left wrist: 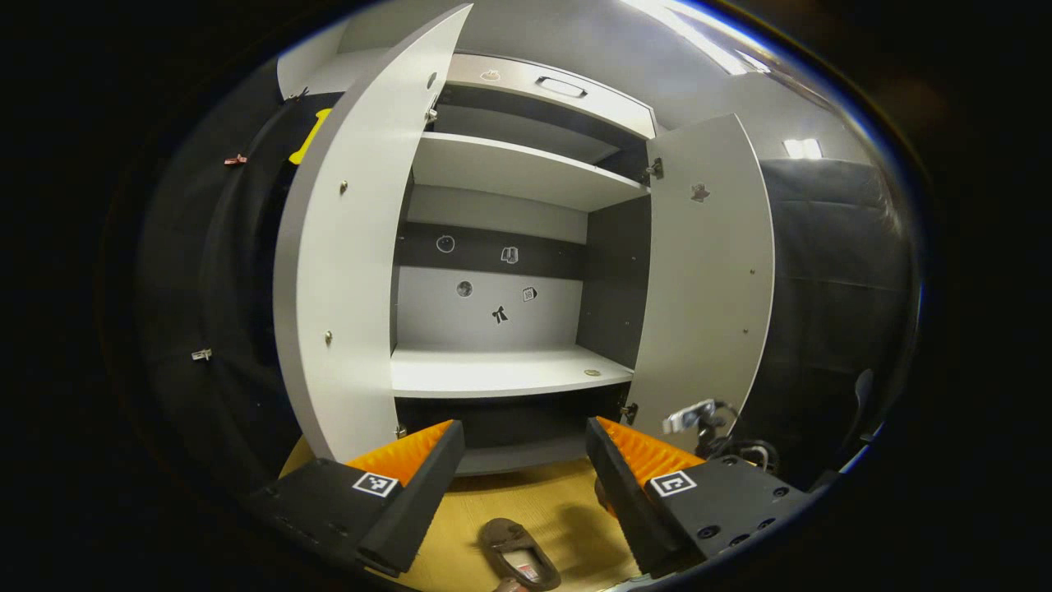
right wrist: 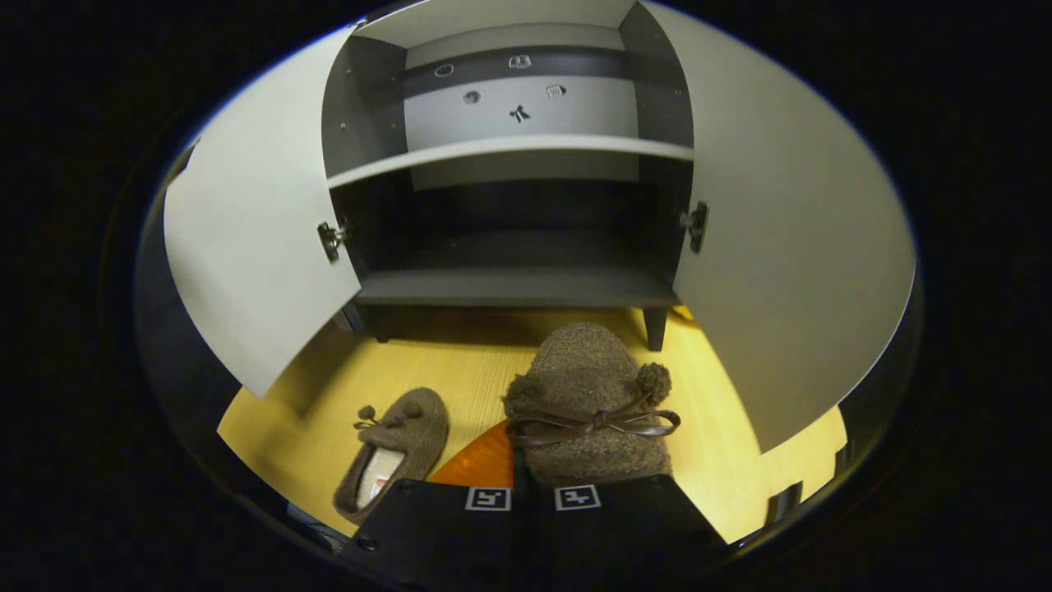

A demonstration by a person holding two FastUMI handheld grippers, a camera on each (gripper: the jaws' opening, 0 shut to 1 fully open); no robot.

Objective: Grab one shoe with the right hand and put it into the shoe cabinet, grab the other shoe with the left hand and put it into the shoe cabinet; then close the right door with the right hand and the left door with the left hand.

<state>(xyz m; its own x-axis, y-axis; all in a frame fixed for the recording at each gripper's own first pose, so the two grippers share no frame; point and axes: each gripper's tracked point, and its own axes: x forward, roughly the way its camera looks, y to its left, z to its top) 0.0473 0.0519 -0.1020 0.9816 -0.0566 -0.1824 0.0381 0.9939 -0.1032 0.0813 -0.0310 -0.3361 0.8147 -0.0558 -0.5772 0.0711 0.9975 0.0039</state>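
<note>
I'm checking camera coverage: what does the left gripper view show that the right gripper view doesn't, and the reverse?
Left gripper view: the open left tool, the top drawer and upper shelf. Right gripper view: the right tool shut on a slipper, and the bottom compartment. Both: the open left door and right door, the middle shelf, the other slipper on the floor.

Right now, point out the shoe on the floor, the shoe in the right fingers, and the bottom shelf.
Shoe on the floor (right wrist: 394, 452): right gripper view, its opening.
Held shoe (right wrist: 588, 386): right gripper view, fuzzy toe top.
Bottom shelf (right wrist: 518, 288): right gripper view, front edge.
</note>
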